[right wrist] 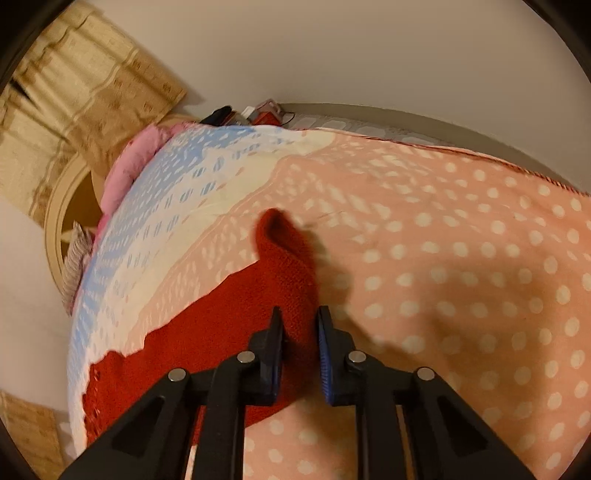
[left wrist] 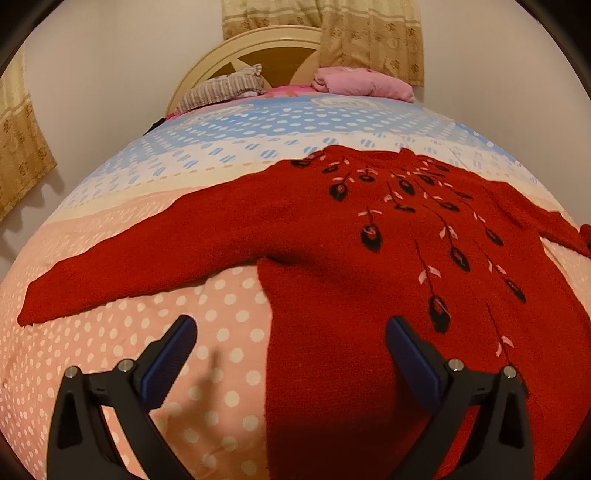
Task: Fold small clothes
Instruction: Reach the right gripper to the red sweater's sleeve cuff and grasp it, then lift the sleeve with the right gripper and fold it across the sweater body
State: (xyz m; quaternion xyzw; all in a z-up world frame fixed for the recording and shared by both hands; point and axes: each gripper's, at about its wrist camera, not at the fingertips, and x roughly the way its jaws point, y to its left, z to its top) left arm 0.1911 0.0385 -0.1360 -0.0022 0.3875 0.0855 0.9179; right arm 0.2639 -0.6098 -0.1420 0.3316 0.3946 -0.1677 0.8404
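Sweater (left wrist: pixel 332 229), one, red knit, spread flat on the bed (left wrist: pixel 221 332) with black and pink flower-and-stem embroidery down the front; no brand, label or lettering can be read anywhere. One sleeve (left wrist: pixel 122 266) lies stretched out flat toward the left of the left wrist view; the other sleeve (right wrist: pixel 284 266) is bunched and curled up at its end.

Left tool (left wrist: pixel 290 341), one: jaws spread wide, released, holding nothing, poised over the sweater's lower side edge and the bedspread beside it.

Right tool (right wrist: pixel 300 332), one: jaws drawn close and clenched on the curled sleeve, red knit between the two pads.

Bedspread, one: pink with white dots near the tools, cream and blue dotted bands further up.

Headboard (left wrist: pixel 258 48), one, cream, round-topped.

Pillow (left wrist: pixel 221 90), one, striped.

Blanket (left wrist: pixel 365 83), one, pink, bundled.

Curtains (left wrist: pixel 369 33), beige, patterned, two hanging panels visible.
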